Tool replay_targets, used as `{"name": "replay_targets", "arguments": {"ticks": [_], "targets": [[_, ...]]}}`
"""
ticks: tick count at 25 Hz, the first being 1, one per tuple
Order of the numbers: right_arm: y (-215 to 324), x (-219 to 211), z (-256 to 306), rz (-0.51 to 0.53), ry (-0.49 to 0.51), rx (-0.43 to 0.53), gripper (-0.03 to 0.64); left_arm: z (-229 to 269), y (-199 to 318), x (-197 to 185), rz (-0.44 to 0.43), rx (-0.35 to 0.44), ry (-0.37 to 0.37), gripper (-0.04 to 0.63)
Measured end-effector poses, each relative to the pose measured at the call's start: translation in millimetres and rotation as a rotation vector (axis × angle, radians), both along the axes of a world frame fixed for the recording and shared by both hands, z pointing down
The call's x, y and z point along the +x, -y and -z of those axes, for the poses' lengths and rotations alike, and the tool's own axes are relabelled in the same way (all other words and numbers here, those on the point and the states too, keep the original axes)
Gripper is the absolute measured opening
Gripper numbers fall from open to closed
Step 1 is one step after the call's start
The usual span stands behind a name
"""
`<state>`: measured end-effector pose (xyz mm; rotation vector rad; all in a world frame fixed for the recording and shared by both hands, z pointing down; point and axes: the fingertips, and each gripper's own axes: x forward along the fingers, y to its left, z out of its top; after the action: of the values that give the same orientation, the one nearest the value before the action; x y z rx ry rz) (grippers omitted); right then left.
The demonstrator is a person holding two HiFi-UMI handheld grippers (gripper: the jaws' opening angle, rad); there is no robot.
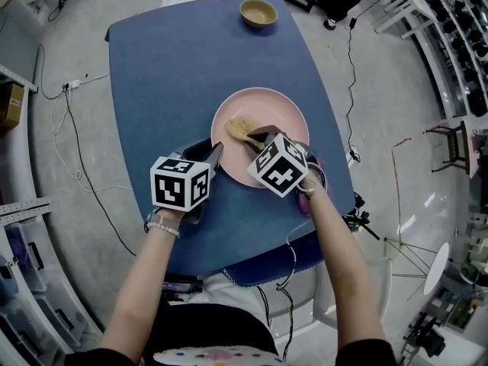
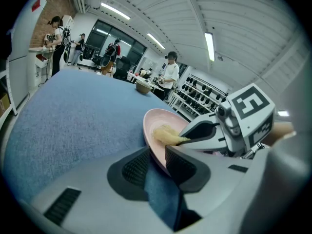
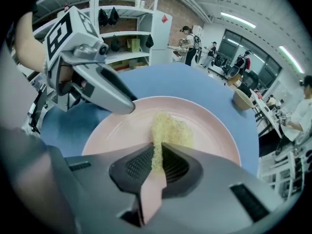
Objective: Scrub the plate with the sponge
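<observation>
A pink plate [image 1: 267, 109] lies on the blue table [image 1: 168, 75] in front of me. My left gripper [image 1: 216, 152] is shut on the plate's near left rim; in the left gripper view the rim [image 2: 152, 139] runs between its two pads. My right gripper [image 1: 255, 134] reaches over the plate from the near right and is shut on a yellow sponge [image 1: 239, 127]. In the right gripper view the sponge [image 3: 169, 129] is pinched at its near end and lies flat on the plate [image 3: 209, 126], a little left of the middle.
A small tan bowl [image 1: 258, 12] stands at the table's far edge, well beyond the plate. Cables run over the floor left and right of the table. Shelves and several people stand far off in the room.
</observation>
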<state>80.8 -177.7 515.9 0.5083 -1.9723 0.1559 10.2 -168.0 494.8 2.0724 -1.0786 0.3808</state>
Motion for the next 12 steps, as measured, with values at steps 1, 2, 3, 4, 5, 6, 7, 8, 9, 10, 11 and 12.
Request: {"name": "replay_targets", "arguments": {"ticks": [1,2,3,4,5,6,7,8,9,10,11,12], "targets": [[5,2,0,-0.018,0.006,0.006,0.040,0,0,0,0.000,0.000,0.001,0.110],[10,4,0,-0.035,0.011,0.013,0.041,0,0,0,0.001,0.001,0.001,0.110],[15,6,1,-0.052,0.015,0.019,0.040,0,0,-1,0.002,0.002,0.001,0.110],[20,8,1,-0.070,0.019,0.026,0.040,0,0,-1,0.003,0.003,0.001,0.110],[24,11,2,-0.090,0.023,0.032,0.040,1,0,-1,0.004,0.004,0.001,0.110],[28,14,3,-0.110,0.027,0.037,0.041,1,0,-2,0.005,0.004,0.002,0.110],[32,18,3,-0.130,0.029,0.043,0.040,1,0,-1,0.005,0.004,0.002,0.110],[36,22,3,-0.150,0.030,0.050,0.040,1,0,-1,0.005,0.003,0.002,0.110],[40,26,3,-0.169,0.029,0.056,0.040,1,0,-2,0.004,0.003,0.002,0.110],[44,31,3,-0.186,0.027,0.062,0.040,1,0,-2,0.004,0.003,0.003,0.110],[47,35,3,-0.200,0.024,0.066,0.041,1,1,-2,0.004,0.003,0.004,0.110],[49,40,3,-0.214,0.020,0.067,0.040,1,1,-2,0.004,0.004,0.005,0.110]]}}
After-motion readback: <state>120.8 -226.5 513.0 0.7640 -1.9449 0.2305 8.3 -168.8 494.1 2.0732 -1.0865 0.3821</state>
